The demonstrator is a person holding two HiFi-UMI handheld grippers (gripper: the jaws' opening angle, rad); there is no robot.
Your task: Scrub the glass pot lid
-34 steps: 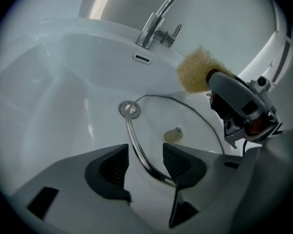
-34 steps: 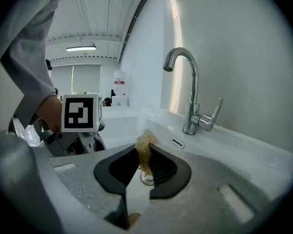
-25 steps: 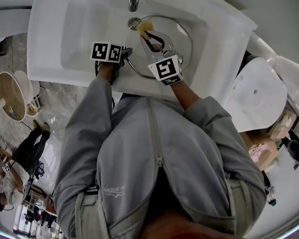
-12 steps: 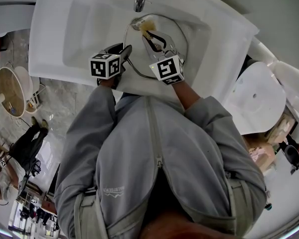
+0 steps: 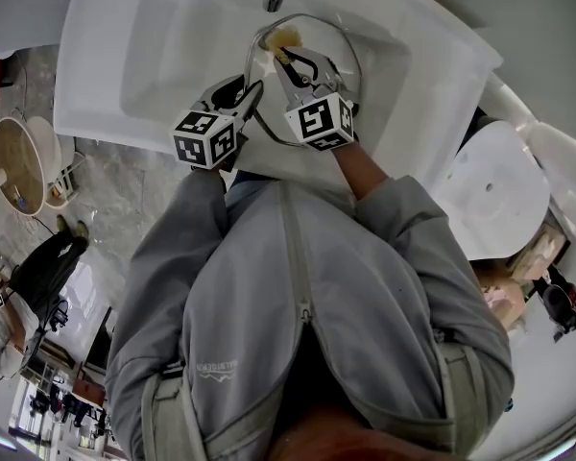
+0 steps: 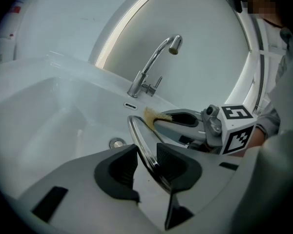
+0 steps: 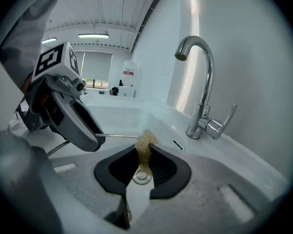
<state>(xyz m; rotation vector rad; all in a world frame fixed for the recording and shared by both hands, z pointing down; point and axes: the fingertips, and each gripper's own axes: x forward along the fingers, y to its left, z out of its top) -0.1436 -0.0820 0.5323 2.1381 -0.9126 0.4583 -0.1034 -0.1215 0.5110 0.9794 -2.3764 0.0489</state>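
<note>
Lid (image 6: 139, 140) tilted up over the sink (image 5: 163, 56), left gripper (image 6: 147, 168) clamped on its rim, so the right gripper (image 7: 143, 155), pinching what looks like a scrubber (image 7: 145, 143), can reach the glass.

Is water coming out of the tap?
No, in the right gripper view nothing pours from the curved spout of the faucet.

lid (image 6: 139, 141): clear glass, shiny metal rim | sink (image 6: 63, 123): glossy white (ceramic-looking) | scrubber (image 7: 144, 146): coarse tan fibre
</note>
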